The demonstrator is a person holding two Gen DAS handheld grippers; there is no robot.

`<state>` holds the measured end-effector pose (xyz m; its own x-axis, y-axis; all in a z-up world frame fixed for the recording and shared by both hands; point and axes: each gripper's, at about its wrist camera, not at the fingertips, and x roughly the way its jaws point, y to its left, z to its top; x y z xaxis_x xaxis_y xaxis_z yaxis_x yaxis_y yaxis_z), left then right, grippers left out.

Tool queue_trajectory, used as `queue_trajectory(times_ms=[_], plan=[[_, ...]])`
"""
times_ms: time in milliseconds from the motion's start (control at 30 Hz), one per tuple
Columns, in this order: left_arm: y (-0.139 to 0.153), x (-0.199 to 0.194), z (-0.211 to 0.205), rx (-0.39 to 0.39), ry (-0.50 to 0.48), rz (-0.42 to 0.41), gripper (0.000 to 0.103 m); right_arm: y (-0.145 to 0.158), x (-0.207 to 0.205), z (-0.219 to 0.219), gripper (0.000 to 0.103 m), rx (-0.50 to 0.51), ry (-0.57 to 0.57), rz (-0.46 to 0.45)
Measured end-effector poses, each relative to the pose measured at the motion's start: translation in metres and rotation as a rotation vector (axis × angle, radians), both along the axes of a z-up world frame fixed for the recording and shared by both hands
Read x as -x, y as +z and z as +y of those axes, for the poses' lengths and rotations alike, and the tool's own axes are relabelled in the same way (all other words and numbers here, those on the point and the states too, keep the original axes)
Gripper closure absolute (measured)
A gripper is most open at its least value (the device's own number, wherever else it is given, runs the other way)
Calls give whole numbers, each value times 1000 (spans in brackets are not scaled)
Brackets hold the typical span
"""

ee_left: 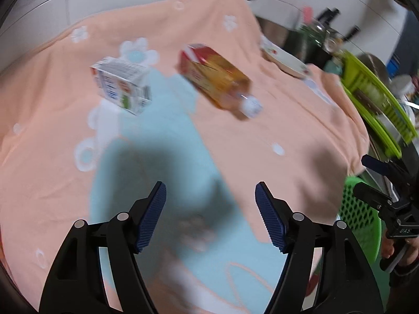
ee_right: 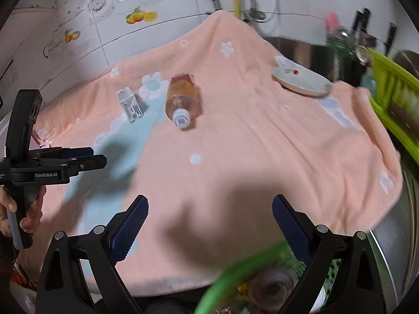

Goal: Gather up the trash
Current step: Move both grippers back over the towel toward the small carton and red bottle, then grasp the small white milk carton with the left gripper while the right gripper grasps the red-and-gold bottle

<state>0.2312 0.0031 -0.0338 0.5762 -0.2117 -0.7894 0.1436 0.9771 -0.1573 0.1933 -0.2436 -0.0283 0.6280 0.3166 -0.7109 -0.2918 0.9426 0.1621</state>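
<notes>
A: Trash first: a small carton (ee_right: 130,105) and a plastic bottle (ee_right: 181,100) of amber drink lie on the peach towel (ee_right: 248,141), side by side but not touching. The carton rests partly on the towel's pale blue patch, next to a white flower print. The bottle lies on its side, its white cap towards the cameras.

B: And the claws?

A: The left gripper (ee_left: 210,216) hangs over the blue patch, its jaws apart with nothing between them. The right gripper (ee_right: 210,225) is likewise spread wide and empty, over the towel's near edge. Both are well short of the carton and bottle.

B: Anything else around?

A: A white plate (ee_right: 301,79) sits at the towel's far right. A lime-green rack (ee_right: 392,99) stands beyond the right edge. A green perforated basket (ee_left: 358,209) sits low beside the right gripper; its rim blurs across the bottom of the right wrist view, with something inside that I cannot make out.
</notes>
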Motion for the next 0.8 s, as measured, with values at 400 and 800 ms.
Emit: queue_trajectory(times_ms=[400,800], plan=[[27,-61,71,7,165,-17,23,18,-104,64,11,-18,85,-18],[21,-115,118,102,296,31,23,-1,-193,110,11,51,123,-2]])
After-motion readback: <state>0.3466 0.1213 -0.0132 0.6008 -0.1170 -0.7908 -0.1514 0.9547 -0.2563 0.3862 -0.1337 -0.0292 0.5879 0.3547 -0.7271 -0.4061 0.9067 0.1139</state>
